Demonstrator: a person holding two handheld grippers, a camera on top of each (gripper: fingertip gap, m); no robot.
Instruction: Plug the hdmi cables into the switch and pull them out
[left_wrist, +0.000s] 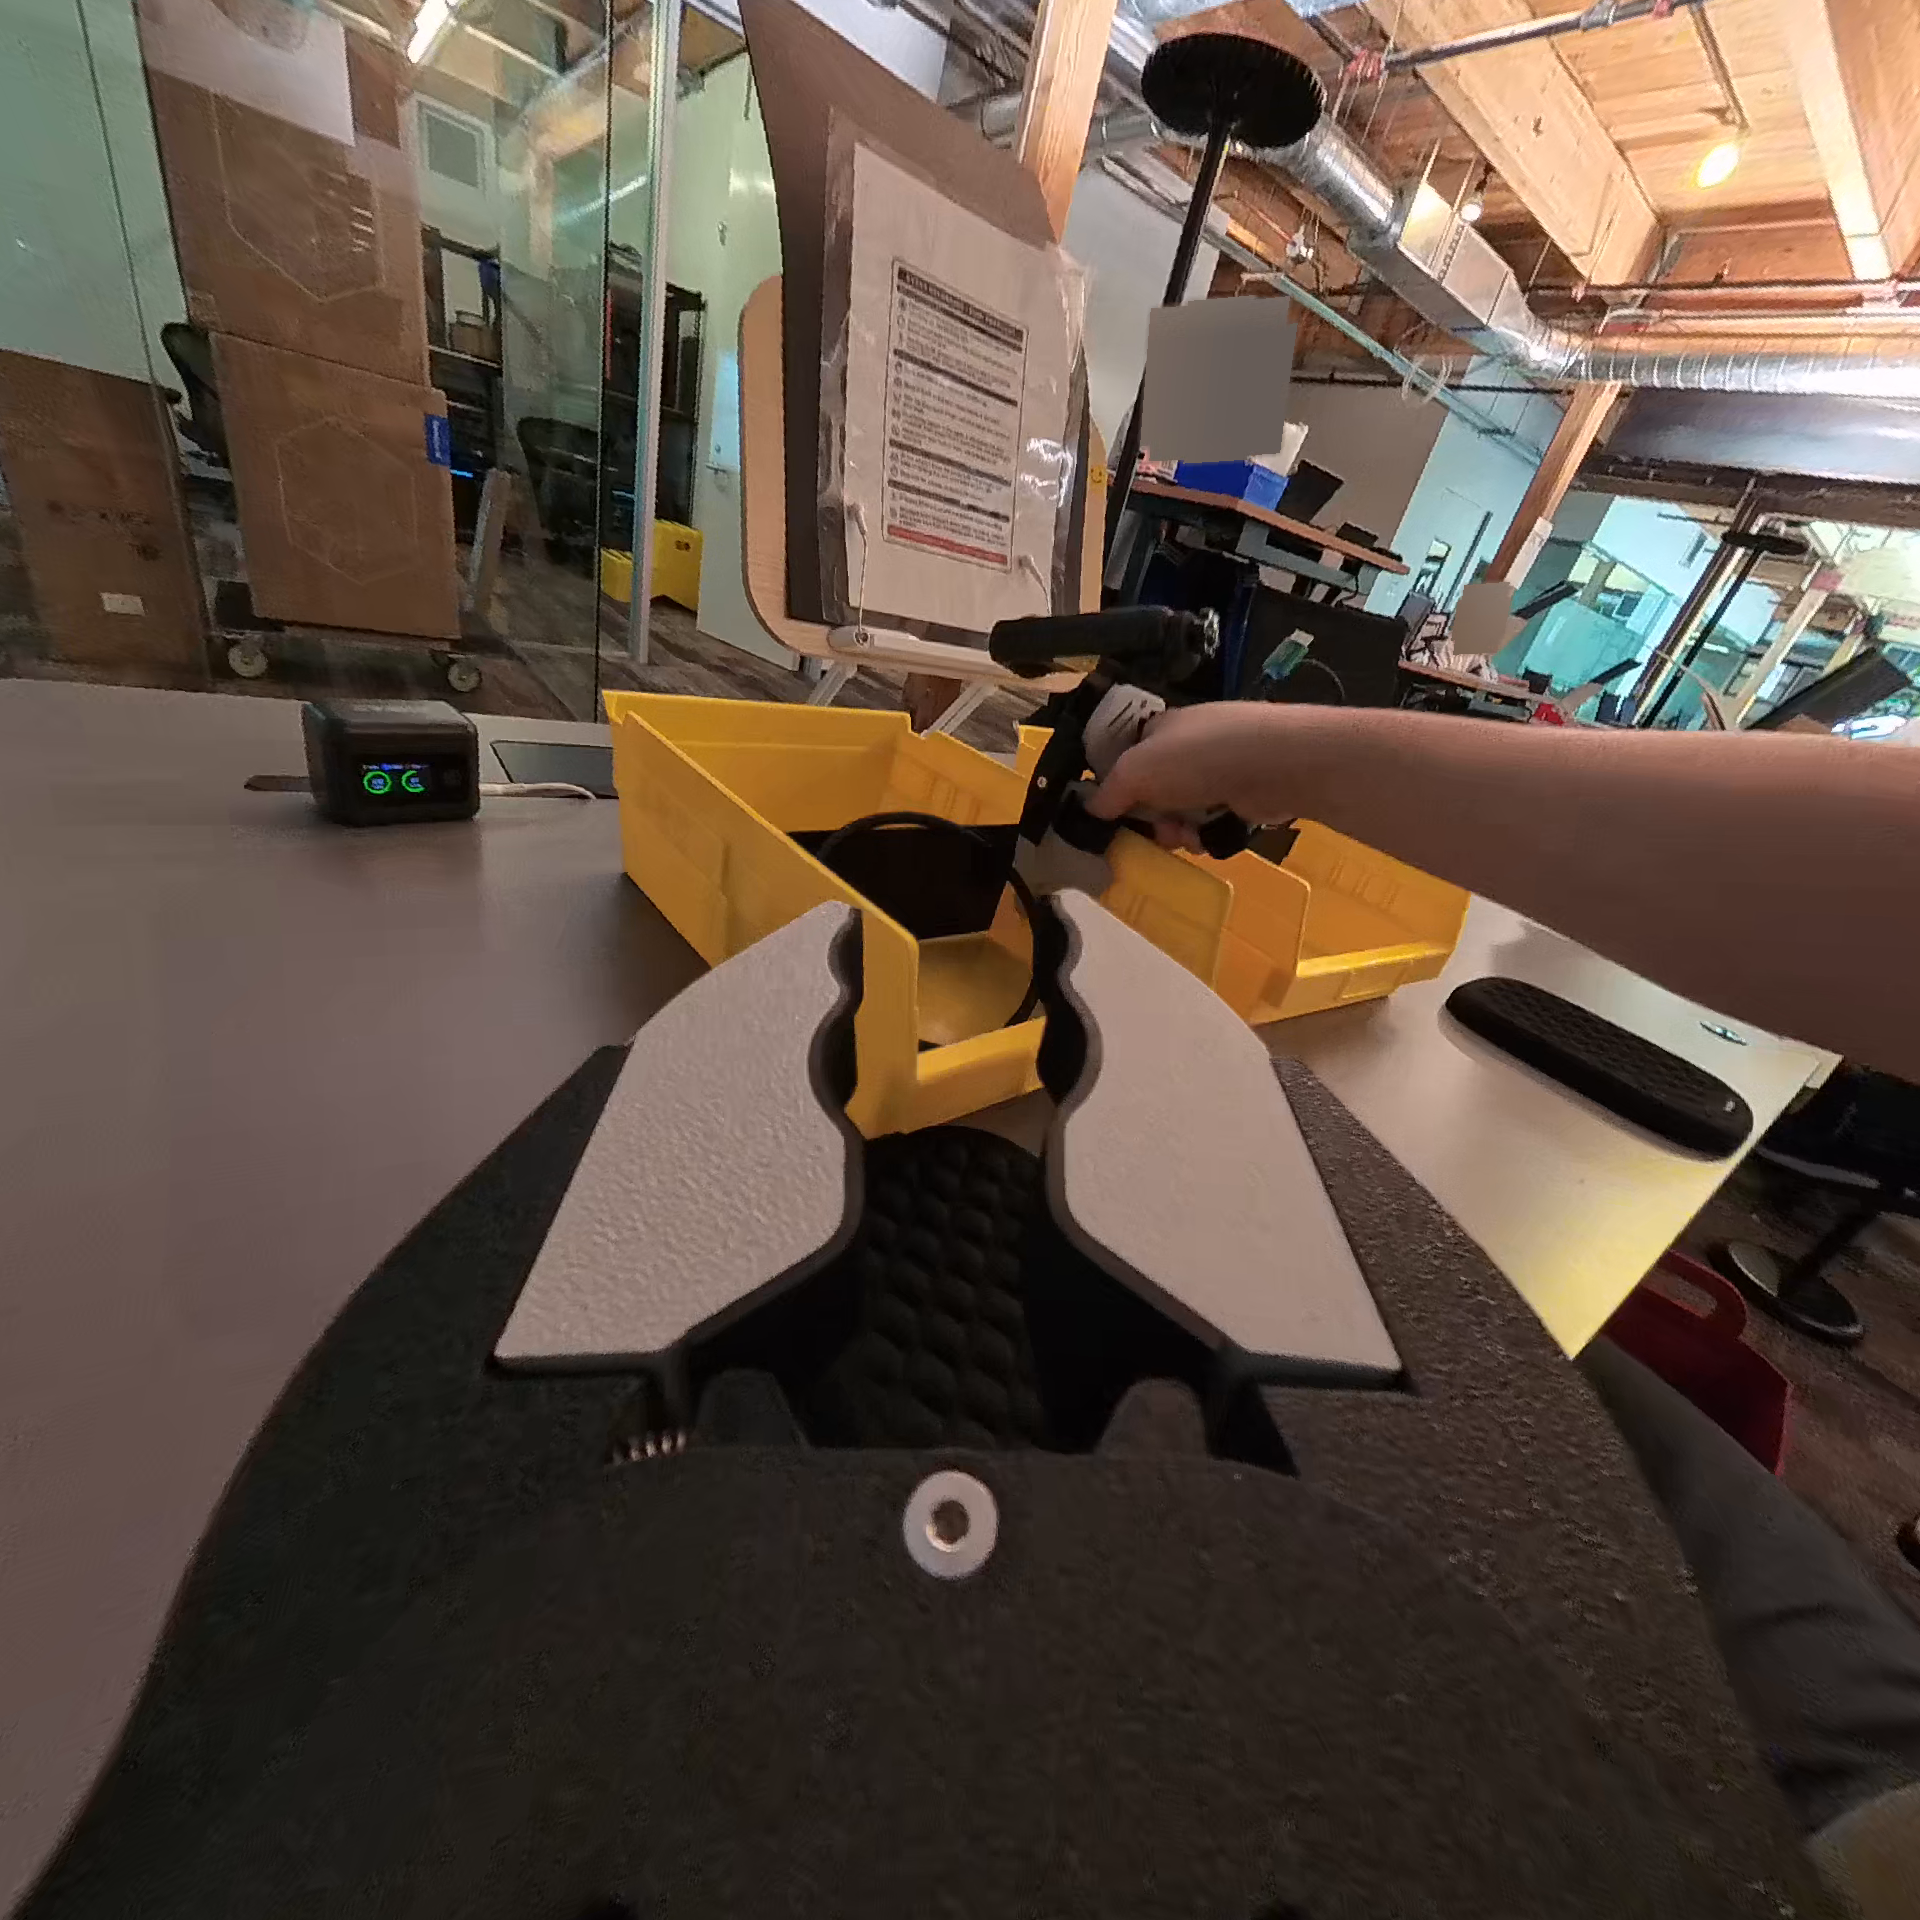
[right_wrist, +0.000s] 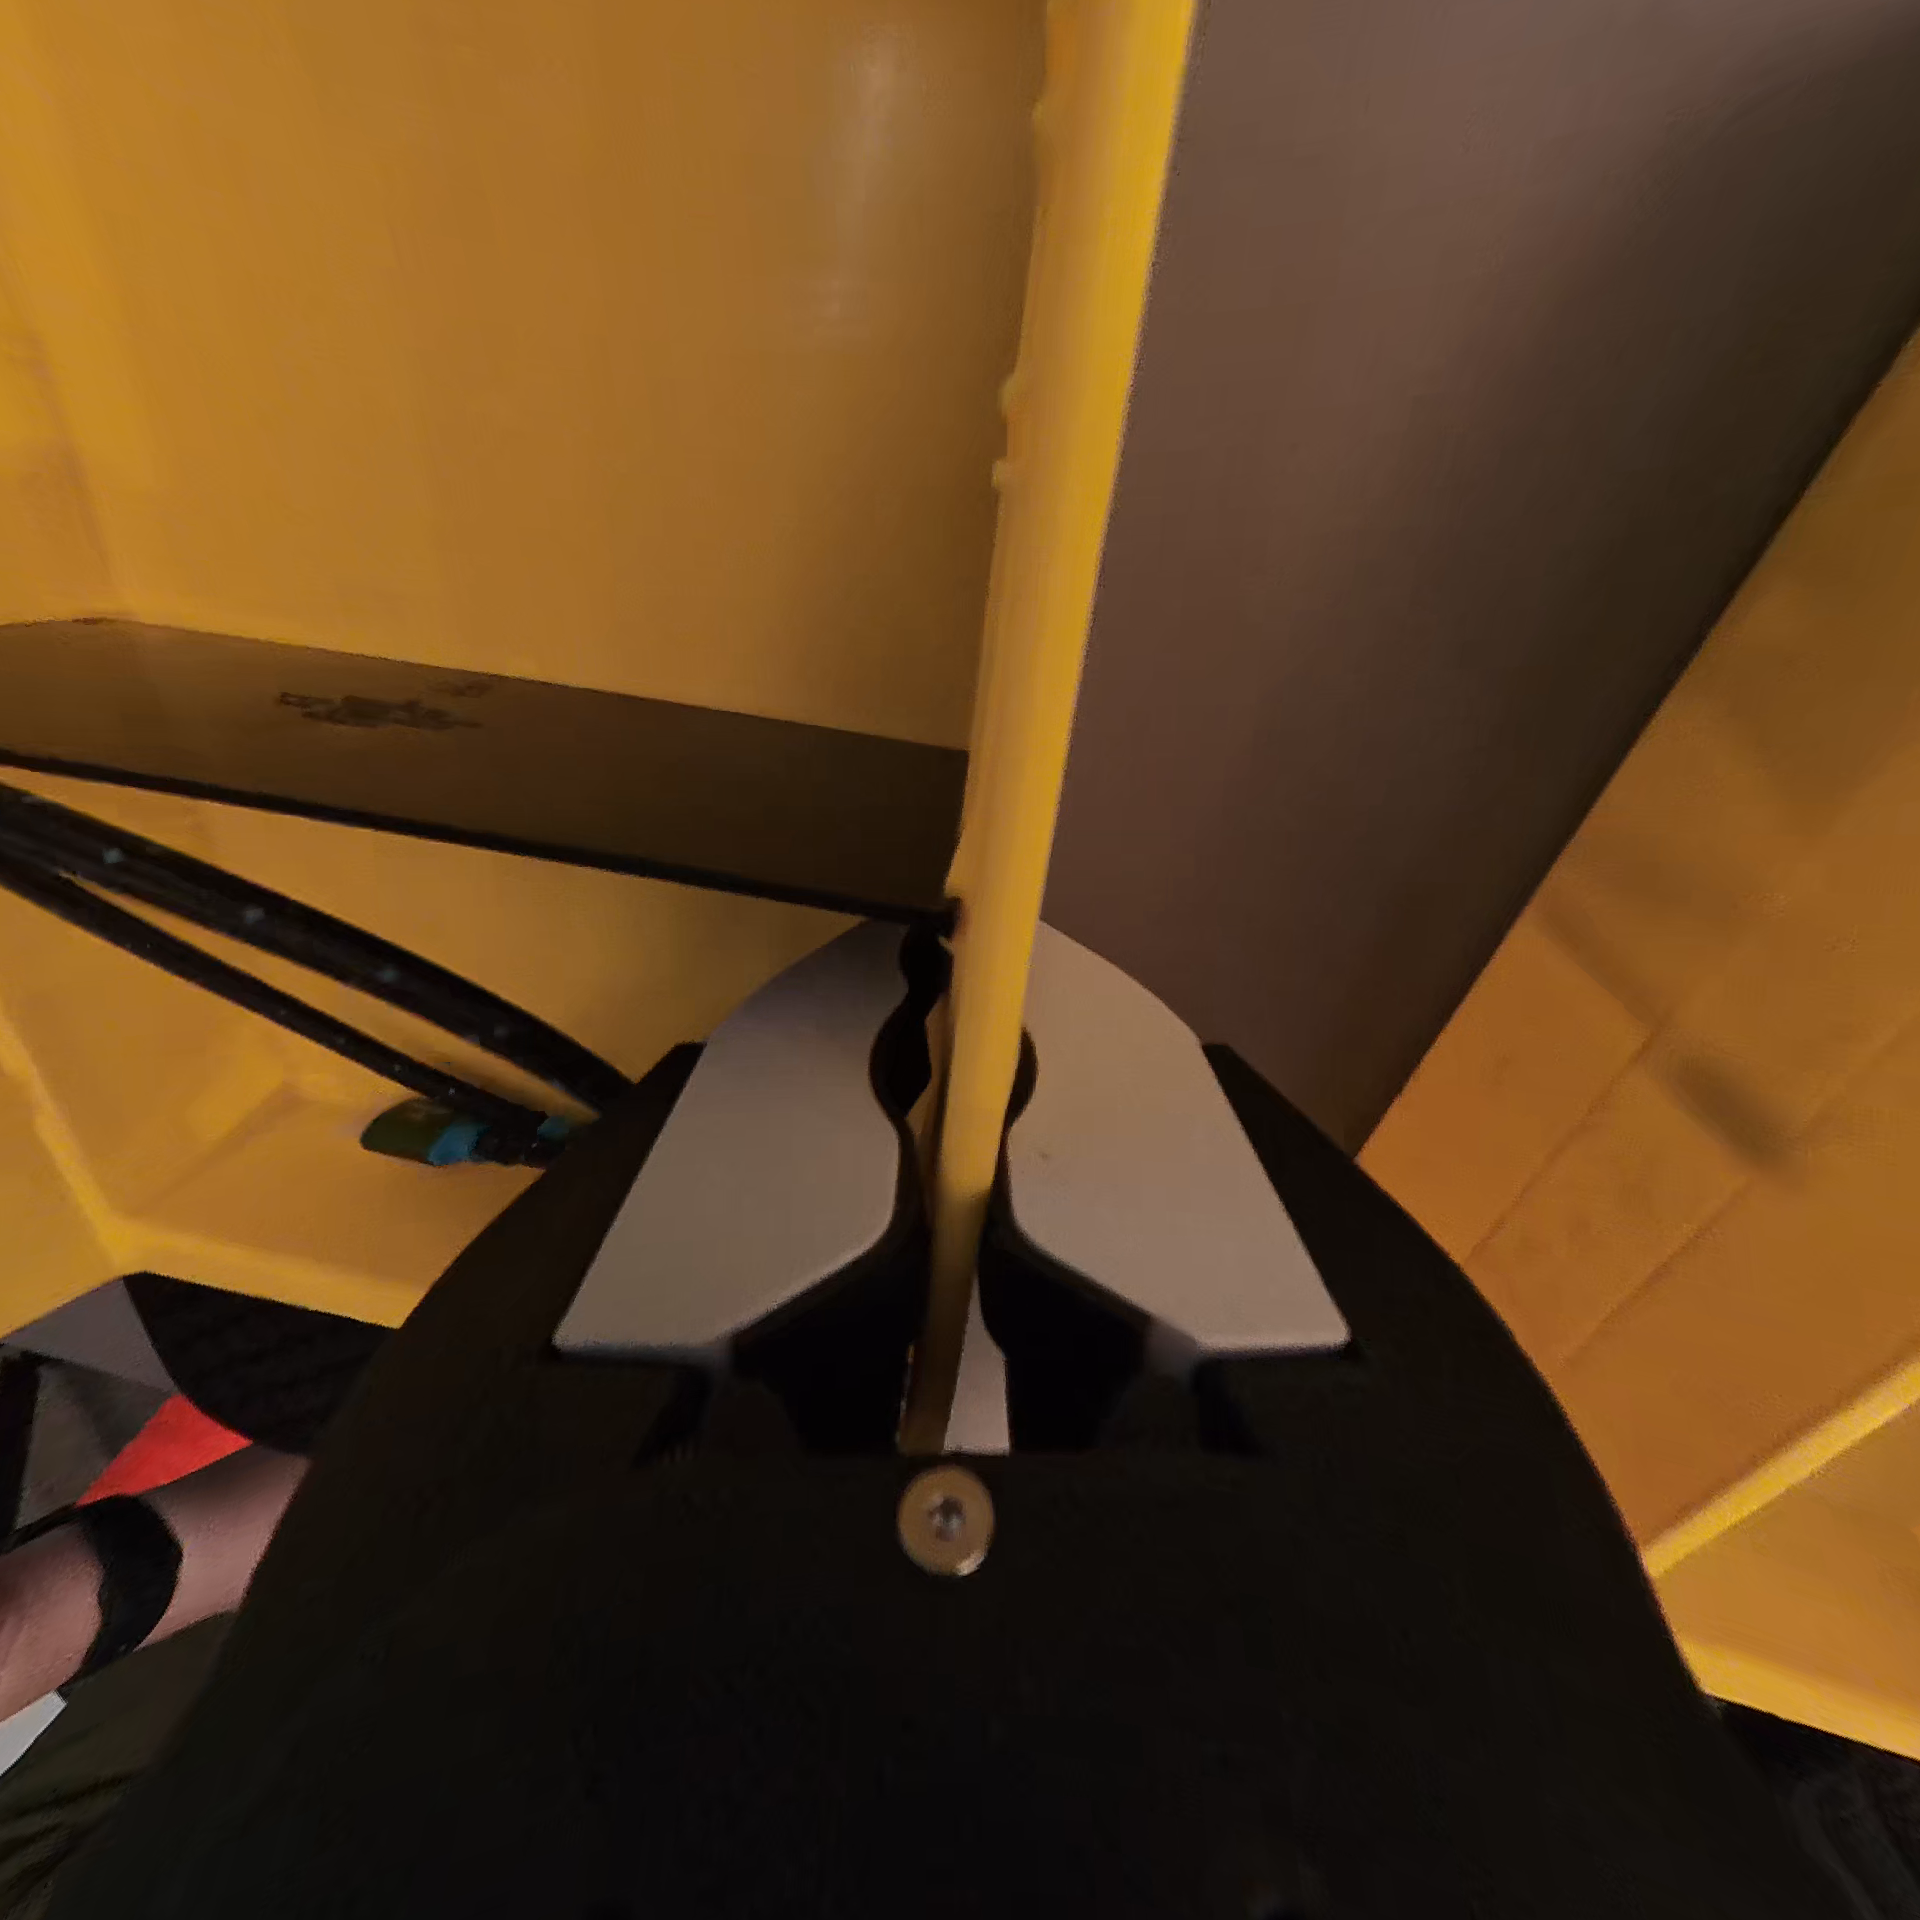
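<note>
A yellow bin stands on the grey table just ahead of my left gripper, which is open and empty at the bin's near corner. Inside the bin lie a flat black switch and a loop of black HDMI cable. A hand holds my right gripper at the bin's right wall. In the right wrist view, my right gripper is shut on that yellow wall. The switch lies to its left, with black cables and a blue-tipped plug on the bin floor.
A second yellow bin sits to the right, also in the right wrist view. A black device with a lit green display stands at the back left. A black wrist rest lies near the table's right edge. A sign board stands behind. The gap from one gripper's tips to the other's is roughly 35 centimeters.
</note>
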